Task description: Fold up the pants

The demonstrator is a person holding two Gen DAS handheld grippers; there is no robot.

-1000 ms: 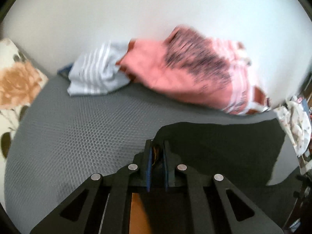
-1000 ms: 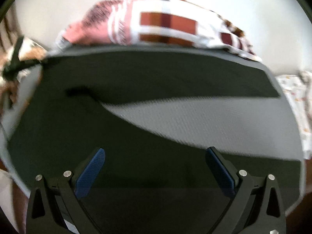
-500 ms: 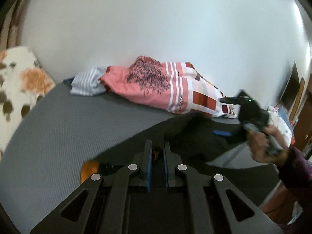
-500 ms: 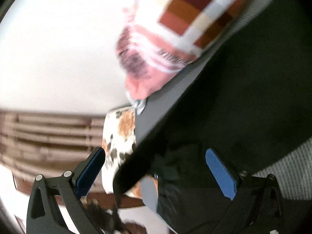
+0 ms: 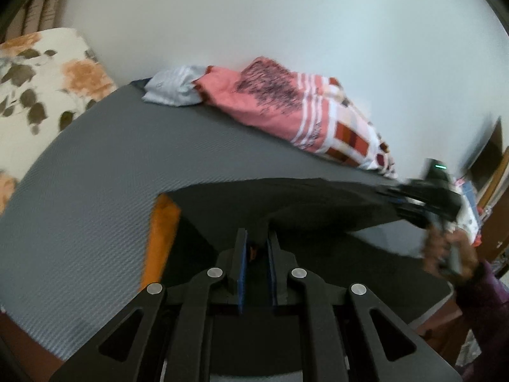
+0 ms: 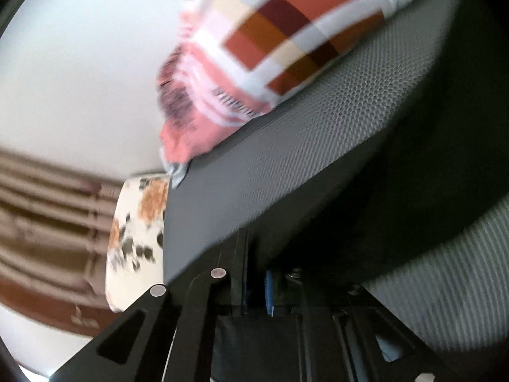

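Note:
Black pants with an orange inner band hang stretched over the grey mattress. My left gripper pinches the near edge of the fabric, its jaws just easing open with the cloth still between the pads. At the far right a hand holds my right gripper on the other end of the pants. In the right wrist view the right gripper is tilted, and its jaws are closing tight on the black pants.
A pink and checked bedding pile and a pale striped cloth lie along the white wall. A floral pillow sits at the mattress's left end. Clutter stands past the right edge.
The right gripper went from wide open to closed on the pants and rolled sideways. The left gripper carried its edge across the mattress, and the pants now stretch between both grippers.

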